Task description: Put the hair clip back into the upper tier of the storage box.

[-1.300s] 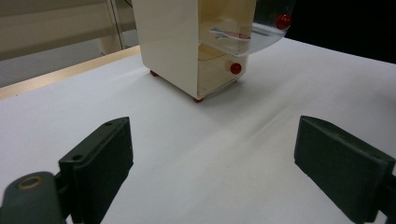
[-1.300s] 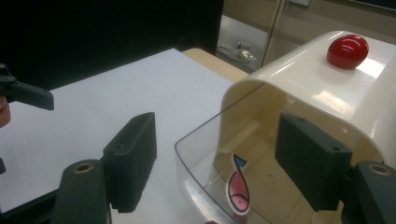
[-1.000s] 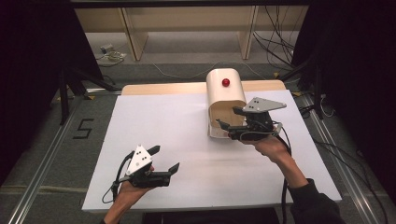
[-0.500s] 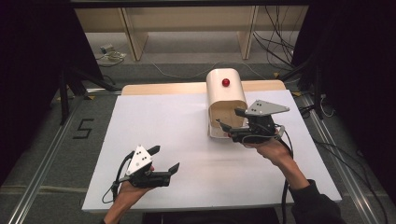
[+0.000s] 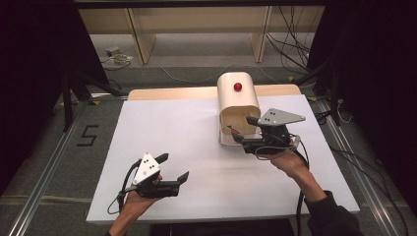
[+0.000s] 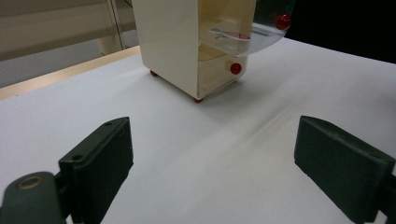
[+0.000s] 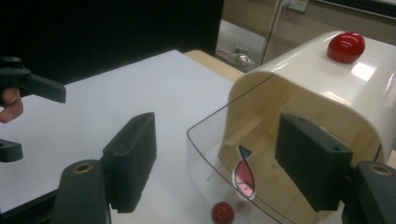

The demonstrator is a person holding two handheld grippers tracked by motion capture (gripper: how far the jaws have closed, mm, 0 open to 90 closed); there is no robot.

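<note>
A cream, round-topped box (image 5: 238, 101) with a red knob (image 5: 238, 87) on top stands at the back right of the white table (image 5: 187, 128), its front facing me. Its clear curved door (image 7: 219, 154) hangs partly raised, with a red ball handle (image 6: 283, 21) at its edge. My right gripper (image 5: 244, 131) is open at the box's mouth, and the door's edge lies between its jaws (image 7: 219, 168) without touching them. My left gripper (image 5: 174, 166) rests open near the front left, holding nothing, and points at the box (image 6: 173, 42).
A small red ball (image 6: 236, 68) sits low at the box's front corner, and small red feet hold the box off the table. A wooden strip (image 5: 172, 93) runs along the table's far edge. Beyond the table are shelf legs and cables on the floor.
My right gripper has drawn back a little from the box's mouth toward the near side. The left gripper has stayed put.
</note>
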